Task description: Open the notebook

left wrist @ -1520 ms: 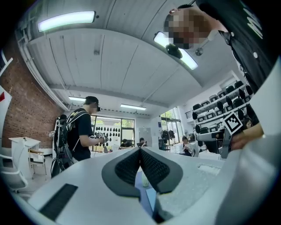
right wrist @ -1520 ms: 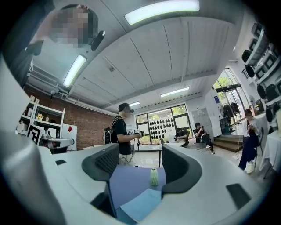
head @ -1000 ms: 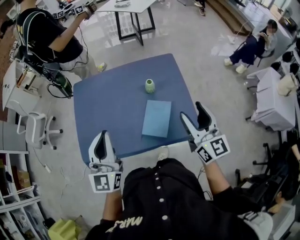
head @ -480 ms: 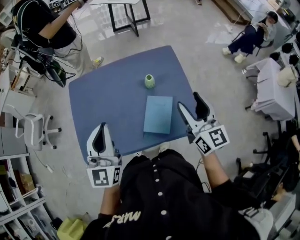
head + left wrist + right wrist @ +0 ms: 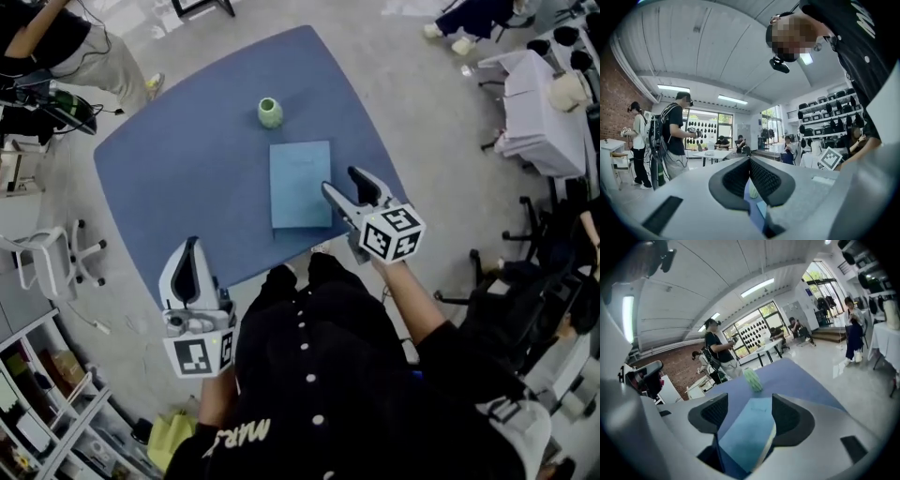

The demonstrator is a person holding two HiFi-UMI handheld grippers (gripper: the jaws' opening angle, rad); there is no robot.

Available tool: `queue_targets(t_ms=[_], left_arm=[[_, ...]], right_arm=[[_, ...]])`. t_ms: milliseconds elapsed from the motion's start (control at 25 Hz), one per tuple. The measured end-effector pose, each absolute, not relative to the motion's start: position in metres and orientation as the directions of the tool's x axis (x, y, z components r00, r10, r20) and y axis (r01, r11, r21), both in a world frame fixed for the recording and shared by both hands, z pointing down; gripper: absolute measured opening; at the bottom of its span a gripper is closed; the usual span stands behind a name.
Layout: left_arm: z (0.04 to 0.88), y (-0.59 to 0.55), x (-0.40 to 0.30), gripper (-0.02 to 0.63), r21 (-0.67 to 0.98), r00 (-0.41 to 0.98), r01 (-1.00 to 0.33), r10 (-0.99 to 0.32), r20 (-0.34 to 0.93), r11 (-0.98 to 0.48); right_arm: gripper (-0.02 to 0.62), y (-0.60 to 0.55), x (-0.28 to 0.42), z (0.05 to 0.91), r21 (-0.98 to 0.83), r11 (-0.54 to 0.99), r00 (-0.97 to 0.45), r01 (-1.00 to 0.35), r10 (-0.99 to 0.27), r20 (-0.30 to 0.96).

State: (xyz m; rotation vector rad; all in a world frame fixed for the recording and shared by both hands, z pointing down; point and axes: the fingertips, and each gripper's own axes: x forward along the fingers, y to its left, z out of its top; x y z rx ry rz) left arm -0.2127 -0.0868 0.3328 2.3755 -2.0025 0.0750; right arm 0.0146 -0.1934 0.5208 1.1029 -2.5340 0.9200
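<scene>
A closed light-blue notebook [image 5: 300,184] lies flat on the blue table [image 5: 187,178], near its front edge. My right gripper [image 5: 341,184] is open and hovers at the notebook's right side, close to the near corner. Seen from the right gripper view, the notebook [image 5: 747,432] fills the gap between the jaws, page edge toward the right jaw, and nothing is gripped by this gripper [image 5: 749,408]. My left gripper [image 5: 190,246] is shut and empty at the table's front left edge, apart from the notebook. Its jaws [image 5: 750,160] meet at the tip.
A small green vase [image 5: 270,112] stands on the table just beyond the notebook, also seen as the vase [image 5: 753,378] ahead of the right jaws. A white swivel chair [image 5: 47,258] stands left of the table, a white table [image 5: 544,112] at the right. People stand and sit around the room.
My right gripper has moved left, from off the table's front right edge to the notebook's right side. The left gripper stays by the front left edge. The notebook and vase have not moved.
</scene>
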Motion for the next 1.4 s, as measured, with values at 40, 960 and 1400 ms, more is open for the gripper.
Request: queue_targets(t_ms=[40,960,1400], left_arm=[[0.342,-0.091,-0.209,0.003,-0.001,0.18,-0.984,-0.981,0.07,-0.181],[0.442,-0.108,-0.161,0.003,0.071,0.273,-0.962,-0.935,0.227,-0.263],[0.426,-0.107,-0.168,0.003,0.07,0.26,-0.965,-0.945,0.2,-0.251]], right_arm=[[0.281,-0.192,0.015,0.542,-0.476,0.494,-0.686,-0.727,-0.557,0.468],[0.077,-0.134,0.038,0.692,-0.533,0.206,-0.567,-0.82,-0.41,0.714],[0.029,-0.134,0.033,0.655,-0.409,0.33,-0.524,-0.851,-0.473,0.708]])
